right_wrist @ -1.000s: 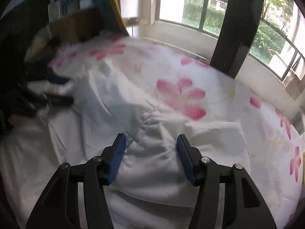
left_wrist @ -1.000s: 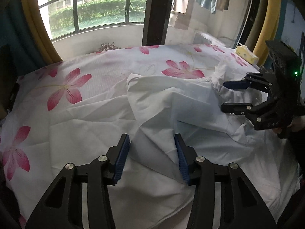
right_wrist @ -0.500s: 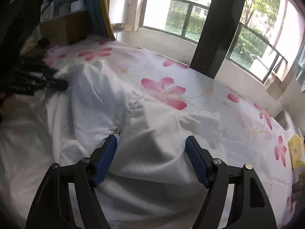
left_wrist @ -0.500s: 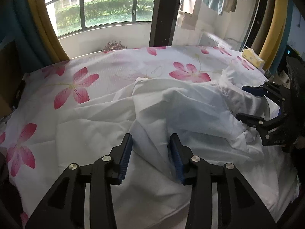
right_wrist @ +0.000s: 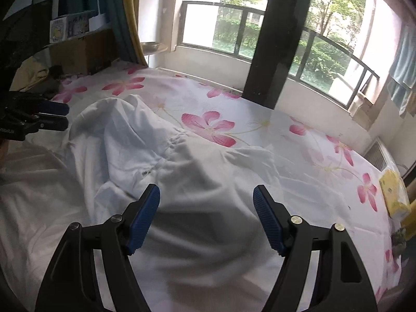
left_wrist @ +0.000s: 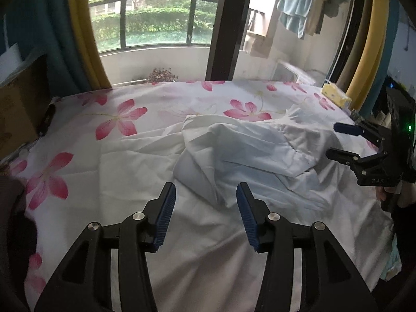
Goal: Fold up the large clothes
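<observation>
On the flowery bed sheet (left_wrist: 122, 119), we hold the left gripper (left_wrist: 204, 217) and right gripper (right_wrist: 206, 215) spread wide and empty above the crumpled white garment (left_wrist: 249, 150), so a careless pinch could also catch the sheet underneath.

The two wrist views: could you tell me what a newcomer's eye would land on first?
Most striking is the rumpled white garment heaped mid-bed on the white sheet with pink flowers. The open left gripper and open right gripper hang above its near edge, holding nothing. Behind the bed, a large window shows green hedges.
</observation>
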`<state>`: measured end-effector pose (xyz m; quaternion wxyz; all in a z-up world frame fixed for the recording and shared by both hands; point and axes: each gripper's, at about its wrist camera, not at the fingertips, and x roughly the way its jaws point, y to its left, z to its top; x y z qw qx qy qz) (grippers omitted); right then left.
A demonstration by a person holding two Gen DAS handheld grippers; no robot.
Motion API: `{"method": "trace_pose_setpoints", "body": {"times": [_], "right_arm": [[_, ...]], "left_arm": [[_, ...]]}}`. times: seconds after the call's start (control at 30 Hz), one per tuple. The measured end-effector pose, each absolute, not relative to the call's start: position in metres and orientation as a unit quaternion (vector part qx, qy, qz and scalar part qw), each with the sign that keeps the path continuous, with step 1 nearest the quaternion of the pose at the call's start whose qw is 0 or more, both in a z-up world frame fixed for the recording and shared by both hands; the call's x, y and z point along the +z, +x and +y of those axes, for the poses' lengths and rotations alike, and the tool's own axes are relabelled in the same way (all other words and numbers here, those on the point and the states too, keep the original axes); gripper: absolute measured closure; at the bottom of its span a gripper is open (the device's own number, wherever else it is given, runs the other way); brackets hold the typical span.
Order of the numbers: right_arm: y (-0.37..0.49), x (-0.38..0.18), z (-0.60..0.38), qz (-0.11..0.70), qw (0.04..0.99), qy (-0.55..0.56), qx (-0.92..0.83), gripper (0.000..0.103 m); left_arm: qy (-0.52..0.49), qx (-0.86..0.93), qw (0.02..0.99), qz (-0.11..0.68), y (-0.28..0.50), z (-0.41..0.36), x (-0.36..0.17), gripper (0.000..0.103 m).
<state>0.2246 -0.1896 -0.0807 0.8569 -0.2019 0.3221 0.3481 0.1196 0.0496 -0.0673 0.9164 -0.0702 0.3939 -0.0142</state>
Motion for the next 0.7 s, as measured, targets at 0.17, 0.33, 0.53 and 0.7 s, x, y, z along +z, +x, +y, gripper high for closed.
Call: {"method": "trace_pose_setpoints", "body": {"times": [0.17,0.33,0.53,0.7], "right_arm": [[0.21,-0.072,-0.211,0.321,0.865,-0.191,0.336,0.029],[0.196,-0.065,-0.232,0.32,0.873,-0.178,0.321,0.029],[0.178,-0.061,-0.26,0.32,0.884,-0.164,0.298,0.029],[0.165,-0.062,-0.281,0.323,0.891,-0.158,0.279,0.029]], "left_arm": [[-0.093,-0.002,0.92,0.381,0.096,0.052,-0.064,0.052],[-0.096,0.002,0.922,0.374,0.068,0.051,-0.06,0.052],[-0.086,0.025,0.927,0.365,0.028,0.055,-0.056,0.052],[-0.089,0.048,0.927,0.362,-0.009,0.067,-0.058,0.052]]}}
